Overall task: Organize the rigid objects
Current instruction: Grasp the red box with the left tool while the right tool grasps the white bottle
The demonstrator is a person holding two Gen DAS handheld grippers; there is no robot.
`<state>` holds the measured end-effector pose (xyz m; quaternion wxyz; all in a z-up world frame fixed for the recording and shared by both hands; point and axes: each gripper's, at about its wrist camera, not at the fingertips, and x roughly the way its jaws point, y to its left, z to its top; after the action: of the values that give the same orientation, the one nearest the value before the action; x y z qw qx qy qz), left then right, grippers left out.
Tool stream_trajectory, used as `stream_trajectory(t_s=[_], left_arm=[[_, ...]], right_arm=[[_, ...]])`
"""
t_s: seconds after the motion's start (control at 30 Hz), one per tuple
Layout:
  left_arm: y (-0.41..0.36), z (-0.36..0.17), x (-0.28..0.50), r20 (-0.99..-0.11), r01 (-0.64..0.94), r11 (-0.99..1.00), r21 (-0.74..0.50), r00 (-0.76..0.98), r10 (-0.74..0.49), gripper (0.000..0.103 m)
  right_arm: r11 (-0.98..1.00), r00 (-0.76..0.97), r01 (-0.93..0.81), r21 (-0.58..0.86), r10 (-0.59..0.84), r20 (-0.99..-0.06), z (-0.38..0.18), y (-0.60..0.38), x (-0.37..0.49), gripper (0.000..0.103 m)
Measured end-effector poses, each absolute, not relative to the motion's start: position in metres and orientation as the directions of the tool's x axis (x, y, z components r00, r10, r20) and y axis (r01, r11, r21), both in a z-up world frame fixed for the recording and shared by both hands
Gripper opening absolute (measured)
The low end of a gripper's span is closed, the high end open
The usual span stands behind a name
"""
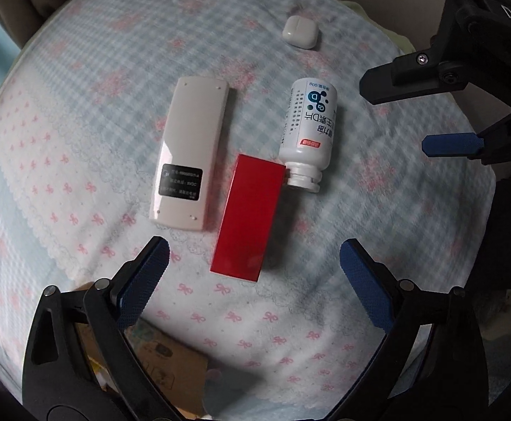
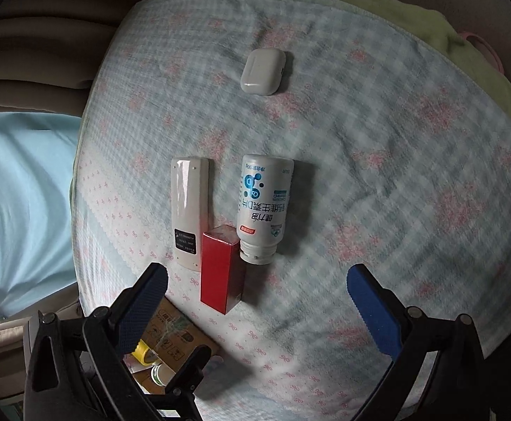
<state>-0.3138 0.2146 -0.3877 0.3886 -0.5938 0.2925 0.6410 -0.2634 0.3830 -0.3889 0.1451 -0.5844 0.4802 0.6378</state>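
Left wrist view: your left gripper [image 1: 253,280] and right gripper [image 2: 257,301] both hang wide-jawed, empty; red box [image 1: 246,217] lies between remote [image 1: 190,156] and bottle [image 1: 306,133], touching the bottle's neck.

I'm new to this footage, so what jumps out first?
The red box lies mid-bed on the bow-print blanket, between a face-down white remote and a toppled white bottle whose neck touches its corner. A small white case sits apart, beyond them.
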Motion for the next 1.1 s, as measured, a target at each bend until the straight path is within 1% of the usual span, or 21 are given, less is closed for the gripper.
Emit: stream_trajectory(t_s=[0.07,0.1,0.13,0.23,0.27,0.3,0.33,0.4,0.47,0.53,0.57,0.67,0.73,0.77,0.8,0.93,1.0,1.1], left_arm=[[0.222,-0.404,-0.313,-0.991,-0.876,-0.475,-0.082,0.021,0.133,0.087],[0.226,-0.411,-0.313,-0.992,-0.889,-0.450,-0.080,0.025,0.127,0.084],[0.229,-0.416,-0.312,-0.992,-0.900,-0.428,-0.079,0.029,0.122,0.084],[0.235,-0.429,-0.313,-0.992,-0.919,-0.384,-0.087,0.043,0.121,0.084],[0.236,-0.433,-0.315,-0.991,-0.921,-0.377,-0.096,0.053,0.123,0.081],[0.237,-0.437,-0.316,-0.990,-0.921,-0.374,-0.106,0.065,0.121,0.074],[0.237,-0.441,-0.318,-0.990,-0.921,-0.373,-0.117,0.078,0.117,0.070],[0.237,-0.446,-0.320,-0.988,-0.920,-0.368,-0.138,0.102,0.117,0.066],[0.237,-0.449,-0.320,-0.989,-0.924,-0.358,-0.134,0.099,0.113,0.065],[0.238,-0.451,-0.322,-0.988,-0.924,-0.358,-0.136,0.102,0.113,0.064],[0.238,-0.452,-0.324,-0.988,-0.922,-0.362,-0.140,0.105,0.114,0.063],[0.239,-0.453,-0.331,-0.987,-0.909,-0.389,-0.148,0.114,0.109,0.057],[0.240,-0.454,-0.336,-0.990,-0.905,-0.403,-0.137,0.108,0.094,0.046],[0.240,-0.455,-0.338,-0.991,-0.903,-0.409,-0.131,0.107,0.083,0.044],[0.241,-0.456,-0.341,-0.991,-0.899,-0.416,-0.133,0.111,0.076,0.042],[0.242,-0.454,-0.343,-0.992,-0.898,-0.422,-0.126,0.107,0.068,0.041],[0.243,-0.453,-0.343,-0.993,-0.900,-0.420,-0.115,0.098,0.061,0.041],[0.243,-0.449,-0.347,-0.993,-0.894,-0.432,-0.117,0.101,0.061,0.040]], right_arm=[[-0.465,-0.261,-0.771,0.435,-0.391,-0.882,-0.404,0.384,-0.269,0.102],[-0.451,-0.262,-0.780,0.434,-0.395,-0.881,-0.410,0.385,-0.271,0.099],[-0.440,-0.262,-0.785,0.435,-0.401,-0.878,-0.416,0.385,-0.274,0.095],[-0.420,-0.247,-0.805,0.420,-0.406,-0.880,-0.432,0.386,-0.284,0.093],[-0.415,-0.245,-0.808,0.417,-0.407,-0.880,-0.437,0.386,-0.287,0.092],[-0.409,-0.244,-0.813,0.415,-0.409,-0.879,-0.441,0.386,-0.289,0.089],[-0.401,-0.241,-0.818,0.412,-0.410,-0.879,-0.445,0.386,-0.291,0.087],[-0.383,-0.237,-0.832,0.400,-0.407,-0.882,-0.453,0.385,-0.293,0.086],[-0.364,-0.238,-0.843,0.395,-0.406,-0.882,-0.458,0.383,-0.294,0.083],[-0.346,-0.238,-0.853,0.390,-0.407,-0.882,-0.463,0.383,-0.294,0.076],[-0.339,-0.238,-0.857,0.388,-0.408,-0.881,-0.465,0.383,-0.294,0.076],[-0.332,-0.230,-0.866,0.375,-0.401,-0.887,-0.470,0.383,-0.295,0.076],[-0.326,-0.224,-0.872,0.365,-0.397,-0.890,-0.473,0.384,-0.294,0.074],[-0.318,-0.223,-0.876,0.363,-0.400,-0.889,-0.475,0.385,-0.293,0.072],[-0.311,-0.222,-0.879,0.361,-0.404,-0.887,-0.477,0.385,-0.292,0.065],[-0.291,-0.224,-0.887,0.358,-0.409,-0.885,-0.479,0.389,-0.288,0.056],[-0.290,-0.237,-0.881,0.373,-0.413,-0.880,-0.478,0.388,-0.288,0.049],[-0.297,-0.230,-0.882,0.367,-0.407,-0.884,-0.476,0.389,-0.287,0.048]])
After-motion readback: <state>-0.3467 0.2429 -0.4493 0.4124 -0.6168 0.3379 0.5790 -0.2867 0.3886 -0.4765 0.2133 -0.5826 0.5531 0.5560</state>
